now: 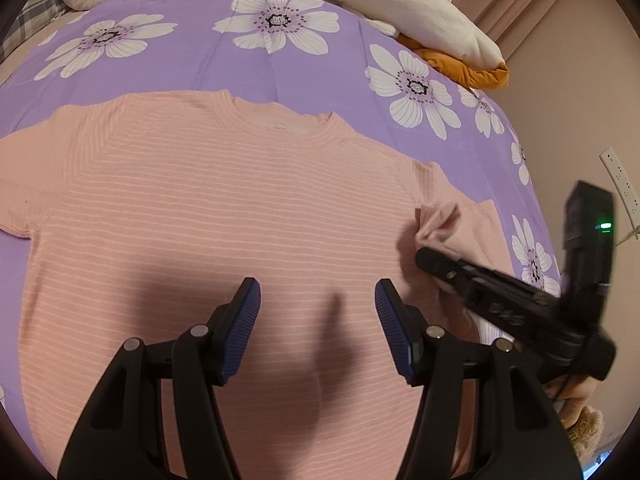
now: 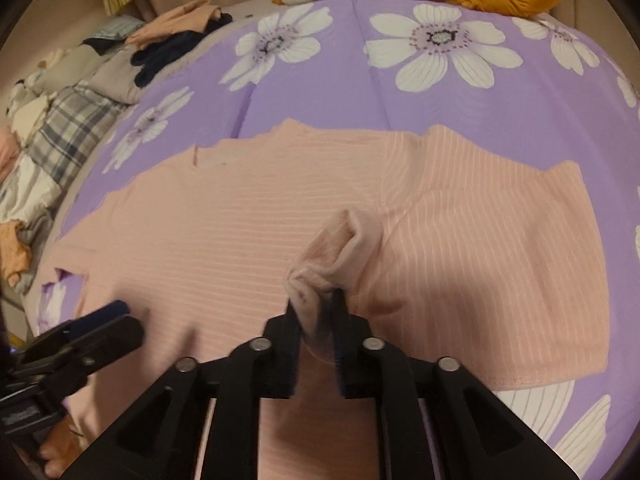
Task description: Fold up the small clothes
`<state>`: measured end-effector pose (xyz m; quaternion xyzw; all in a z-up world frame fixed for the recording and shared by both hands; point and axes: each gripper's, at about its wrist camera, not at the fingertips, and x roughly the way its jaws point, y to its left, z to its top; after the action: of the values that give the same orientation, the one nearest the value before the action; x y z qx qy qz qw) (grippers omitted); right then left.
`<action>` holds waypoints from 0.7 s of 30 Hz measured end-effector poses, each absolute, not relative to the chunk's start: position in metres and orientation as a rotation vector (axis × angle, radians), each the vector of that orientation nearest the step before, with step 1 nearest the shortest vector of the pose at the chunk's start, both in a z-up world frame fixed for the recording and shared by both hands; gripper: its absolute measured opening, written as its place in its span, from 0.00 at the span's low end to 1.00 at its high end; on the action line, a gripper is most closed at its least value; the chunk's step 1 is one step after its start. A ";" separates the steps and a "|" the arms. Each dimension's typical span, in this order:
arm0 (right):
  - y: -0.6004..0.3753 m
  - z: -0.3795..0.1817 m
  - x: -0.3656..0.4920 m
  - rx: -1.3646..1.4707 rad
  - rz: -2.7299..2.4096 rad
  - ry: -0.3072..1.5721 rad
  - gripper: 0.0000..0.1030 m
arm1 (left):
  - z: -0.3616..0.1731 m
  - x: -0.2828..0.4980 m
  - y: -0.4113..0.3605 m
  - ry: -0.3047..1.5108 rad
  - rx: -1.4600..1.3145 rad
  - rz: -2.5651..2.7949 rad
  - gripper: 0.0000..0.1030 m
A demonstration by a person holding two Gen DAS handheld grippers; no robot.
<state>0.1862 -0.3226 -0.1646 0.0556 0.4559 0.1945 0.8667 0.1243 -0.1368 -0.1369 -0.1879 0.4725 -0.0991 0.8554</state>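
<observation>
- One pink striped top (image 1: 224, 216), short-sleeved, ribbed knit with thin pale stripes, laid flat on the bed's purple floral cover (image 1: 224, 60); neckline toward the far side, body spread wide, hem out of view below the grippers.
- Two sleeves: the one on the person's left lies flat against the cover; the right sleeve (image 2: 492, 264) is spread out beside the body, with a pucker of cloth (image 2: 332, 264) raised near its underarm seam.
- Right gripper (image 2: 318, 312): jaws a narrow way apart, the puckered fold standing between them. The right wrist view is blurred here, so I cannot tell whether the pads press on the cloth or have let it go.
- Left gripper (image 1: 318, 304): jaws about half open, nothing between them, poised over the middle of the top's body.
- Handling, judged: very light, limp, no stiffness of its own; it will drape and bunch wherever it is pinched. The ribbed knit probably stretches, so a hard pull could skew the stripes. It looks neither fragile nor slippery against the ridged pads.
- Where to take hold, judged: at seamed edges, which hold their line better than the open middle — sleeve cuff, shoulder seam, hem corners. A shallow pinch through both layers should carry a sleeve or side inward over the body.
- Risk, judged: a pinch in mid-panel lifts a peak and leaves a wrinkle like the present one.
- Surroundings: a white and mustard plush toy (image 1: 404, 8) at the far edge of the bed; a heap of other clothes (image 2: 176, 36) at the far left.
</observation>
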 end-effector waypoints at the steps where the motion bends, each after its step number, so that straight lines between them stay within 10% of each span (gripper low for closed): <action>1: -0.326 -0.161 0.183 0.129 0.413 0.937 0.45 | -0.138 0.125 -0.138 0.996 -0.398 -0.214 0.59; 3: -0.340 -0.149 0.177 0.184 0.433 0.882 0.60 | -0.138 0.127 -0.140 1.006 -0.406 -0.227 0.60; 18: -0.446 -0.148 0.178 0.479 0.139 0.817 0.60 | -0.146 0.187 -0.210 1.050 -0.343 -0.394 0.66; 21: -0.462 -0.152 0.175 0.513 0.103 0.824 0.60 | -0.162 0.202 -0.220 1.103 -0.371 -0.386 0.47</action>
<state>0.1751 -0.4622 -0.1519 0.2466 0.3958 0.0496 0.8832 0.2019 -0.2196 -0.1624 -0.1741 0.5175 -0.1811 0.8179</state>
